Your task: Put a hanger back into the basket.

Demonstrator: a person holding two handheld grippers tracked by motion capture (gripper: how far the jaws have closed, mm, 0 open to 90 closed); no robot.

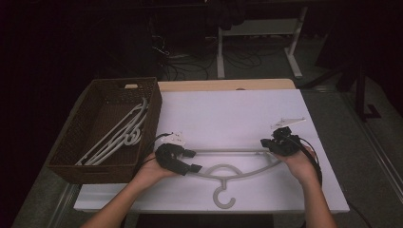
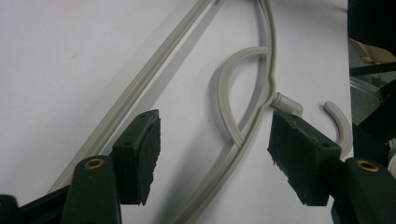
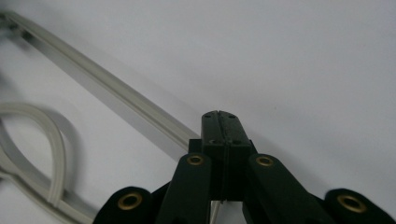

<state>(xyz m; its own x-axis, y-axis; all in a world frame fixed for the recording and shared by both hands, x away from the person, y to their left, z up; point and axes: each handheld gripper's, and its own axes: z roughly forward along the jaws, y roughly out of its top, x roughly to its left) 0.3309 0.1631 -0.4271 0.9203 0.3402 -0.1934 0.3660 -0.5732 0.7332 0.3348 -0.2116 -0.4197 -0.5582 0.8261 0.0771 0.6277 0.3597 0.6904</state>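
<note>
One grey plastic clothes hanger (image 1: 228,166) lies flat on the white worktop (image 1: 228,114), between the two hands and near the person's edge. Looks light and thin, springy rather than properly stiff, so I'd guess it flexes if you lift it from one end only. The plastic is smooth too, so it could slide in the pads.

Its long axis runs left to right across the worktop, straight bar on the far side, shoulders curving toward the person, and the hook (image 1: 223,197) pointing back at the person.

Right claw (image 1: 264,142) is clamped on the right end where bar meets shoulder; in the right gripper view its jaws are squeezed together with a sliver of hanger poking out underneath. Left claw (image 1: 192,160) stands apart, straddling the left shoulder arm without pinching it; in the left gripper view the pads (image 2: 150,154) sit clear on either side.

Best holds, I reckon, are the two outer ends, like now. More hangers (image 1: 121,133) sit in the brown wicker basket (image 1: 85,168) on the left.
</note>
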